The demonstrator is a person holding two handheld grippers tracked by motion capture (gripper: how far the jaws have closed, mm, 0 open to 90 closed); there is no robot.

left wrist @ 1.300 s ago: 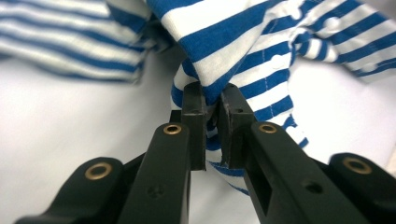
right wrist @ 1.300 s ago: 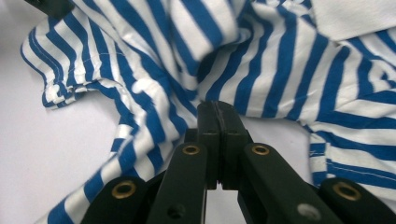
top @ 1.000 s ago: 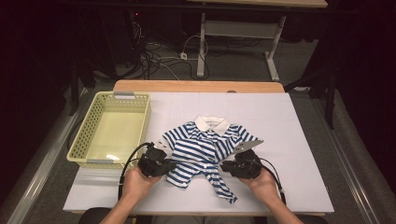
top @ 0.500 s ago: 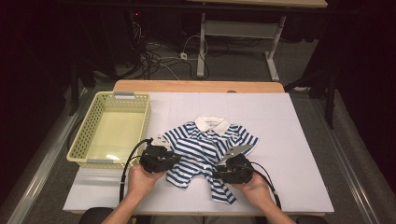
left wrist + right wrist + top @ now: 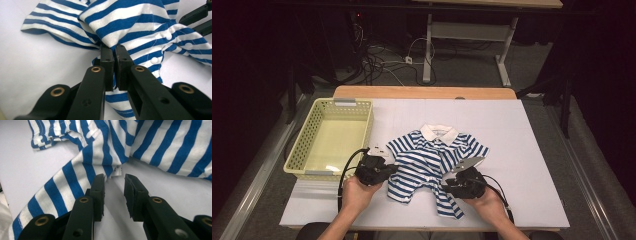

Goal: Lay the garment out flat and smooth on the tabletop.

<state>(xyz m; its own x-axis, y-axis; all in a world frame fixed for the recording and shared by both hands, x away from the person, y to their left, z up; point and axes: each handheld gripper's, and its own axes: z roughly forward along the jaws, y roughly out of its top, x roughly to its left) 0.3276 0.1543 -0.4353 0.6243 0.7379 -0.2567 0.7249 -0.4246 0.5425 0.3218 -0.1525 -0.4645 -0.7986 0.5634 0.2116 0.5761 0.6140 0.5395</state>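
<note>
At lower centre of the high view, the left gripper, having just closed, pinches the striped shirt on the table. The right gripper stands partly open at the shirt's edge, gripping nothing.

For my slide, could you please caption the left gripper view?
Left gripper shut on a fold of the striped shirt.
</note>
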